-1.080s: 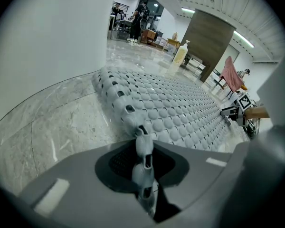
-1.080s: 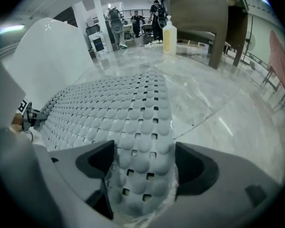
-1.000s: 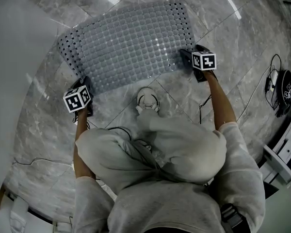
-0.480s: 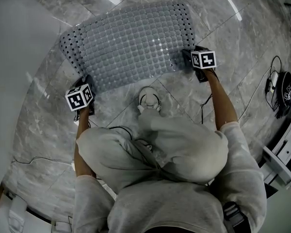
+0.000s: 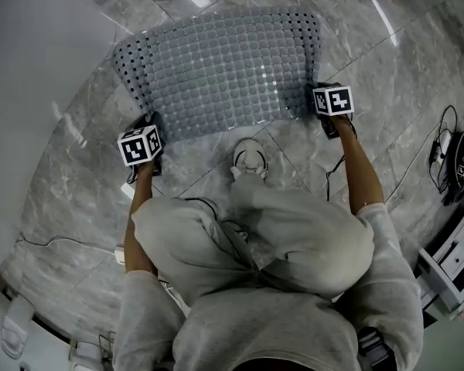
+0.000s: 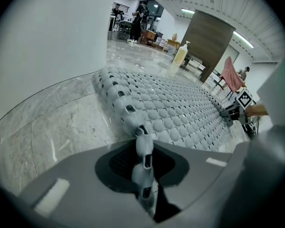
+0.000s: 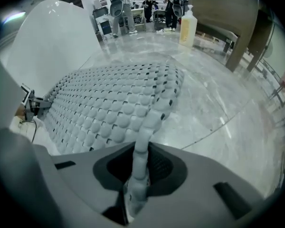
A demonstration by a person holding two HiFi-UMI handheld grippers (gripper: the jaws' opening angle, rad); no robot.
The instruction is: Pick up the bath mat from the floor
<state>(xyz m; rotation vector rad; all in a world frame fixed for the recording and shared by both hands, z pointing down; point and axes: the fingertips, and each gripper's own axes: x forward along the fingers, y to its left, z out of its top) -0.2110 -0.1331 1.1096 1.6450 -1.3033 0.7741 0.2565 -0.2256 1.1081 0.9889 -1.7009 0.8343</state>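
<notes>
A grey bath mat (image 5: pixel 220 72) of round bumps and small holes lies spread on the marble floor. My left gripper (image 5: pixel 148 134) is shut on the mat's near left corner; in the left gripper view the mat's edge (image 6: pixel 141 163) stands pinched upright between the jaws of that gripper (image 6: pixel 145 175). My right gripper (image 5: pixel 328 108) has just been closing and now clamps the near right corner, whose edge (image 7: pixel 138 167) runs up between the jaws of the right gripper (image 7: pixel 135 184). The mat (image 7: pixel 111 108) stretches away from both grippers.
A white curved wall or tub side (image 5: pixel 39 76) runs along the left. The person's shoe (image 5: pixel 250 158) rests just before the mat's near edge. Cables and black gear (image 5: pixel 452 161) lie at the right, beside a white shelf unit (image 5: pixel 456 265). A soap bottle (image 7: pixel 187 27) stands beyond the mat.
The right gripper moved in onto the mat's near right corner and closed on it. The left gripper kept its hold. The head view shifted a little.
</notes>
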